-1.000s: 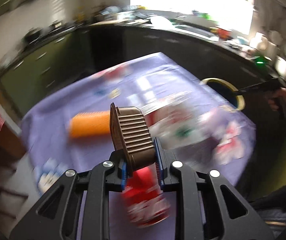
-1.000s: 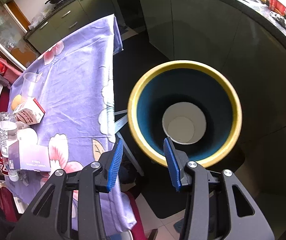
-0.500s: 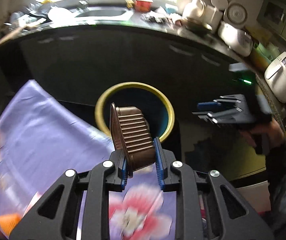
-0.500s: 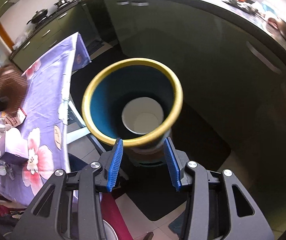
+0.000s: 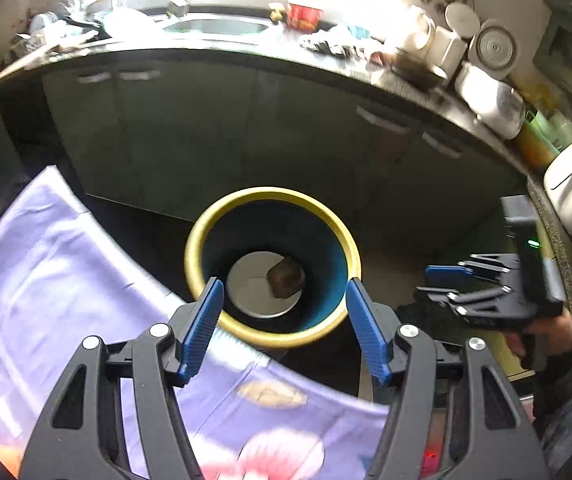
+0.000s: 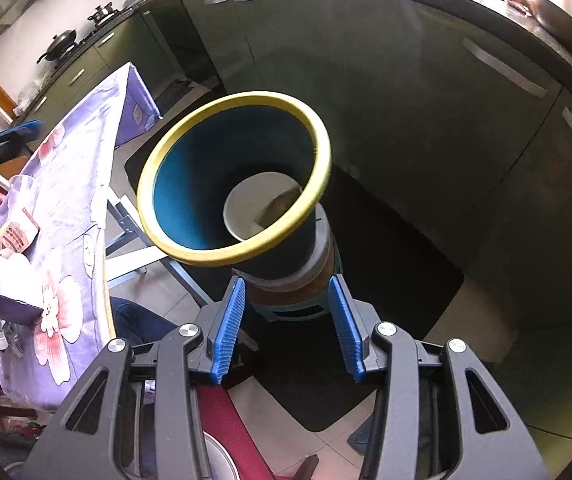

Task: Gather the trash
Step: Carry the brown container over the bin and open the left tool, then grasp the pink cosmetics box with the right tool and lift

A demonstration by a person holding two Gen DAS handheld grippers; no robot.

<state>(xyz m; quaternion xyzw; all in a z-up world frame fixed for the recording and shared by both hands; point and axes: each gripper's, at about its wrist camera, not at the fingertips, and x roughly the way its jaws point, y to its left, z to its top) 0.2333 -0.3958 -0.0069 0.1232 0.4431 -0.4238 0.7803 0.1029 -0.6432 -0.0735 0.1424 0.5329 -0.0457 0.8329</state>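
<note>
Both of your tools are spread wide and hold nothing: the left tool (image 5: 279,312) hangs above the bin (image 5: 221,216), and the right tool (image 6: 288,322) sits low by its base. One brown, ribbed-looking cup (image 5: 286,277), blurred, lies on the bin's pale floor toward the right side, half hidden behind the yellow rim in your right view (image 6: 279,205). Beside the bin stands the table (image 5: 57,264) with its purple floral cloth.
</note>
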